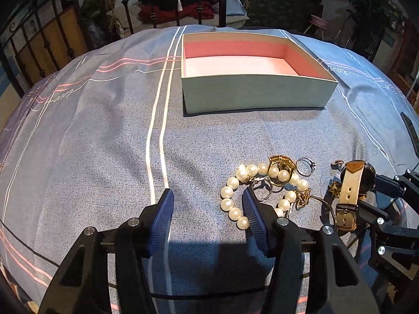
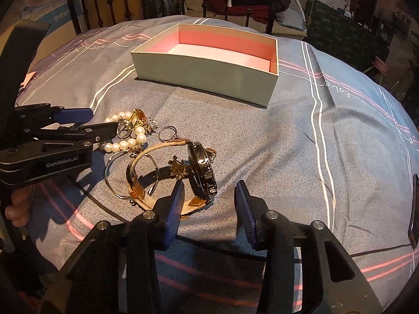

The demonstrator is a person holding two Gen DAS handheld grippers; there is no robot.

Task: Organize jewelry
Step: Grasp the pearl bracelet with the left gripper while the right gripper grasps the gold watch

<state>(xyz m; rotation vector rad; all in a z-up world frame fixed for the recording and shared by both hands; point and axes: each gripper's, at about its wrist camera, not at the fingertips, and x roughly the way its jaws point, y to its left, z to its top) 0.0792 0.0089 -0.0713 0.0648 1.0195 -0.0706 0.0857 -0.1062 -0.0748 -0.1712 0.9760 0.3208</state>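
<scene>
A pile of jewelry lies on the blue bedspread (image 1: 104, 130): a pearl bracelet (image 1: 233, 183) (image 2: 123, 145), a gold ring with a stone (image 1: 280, 162), a silver ring (image 1: 306, 166), a gold flower charm (image 2: 179, 170) and a watch (image 2: 203, 167) with a tan strap (image 1: 351, 185). My left gripper (image 1: 208, 204) is open; its right finger stands inside the pearl loop, with some pearls between the pads. My right gripper (image 2: 209, 196) is open low over the watch, whose dark case sits just ahead of the fingertips. Beyond stands a pale green box (image 1: 259, 96) (image 2: 204, 76) with a pink lining.
A thin metal bangle (image 2: 112, 175) lies by the watch strap. A dark flat object (image 2: 413, 209) sits at the bed's right edge. Black iron bed rails (image 1: 222, 0) rise behind the box. A person's hand (image 2: 15, 209) holds the left gripper.
</scene>
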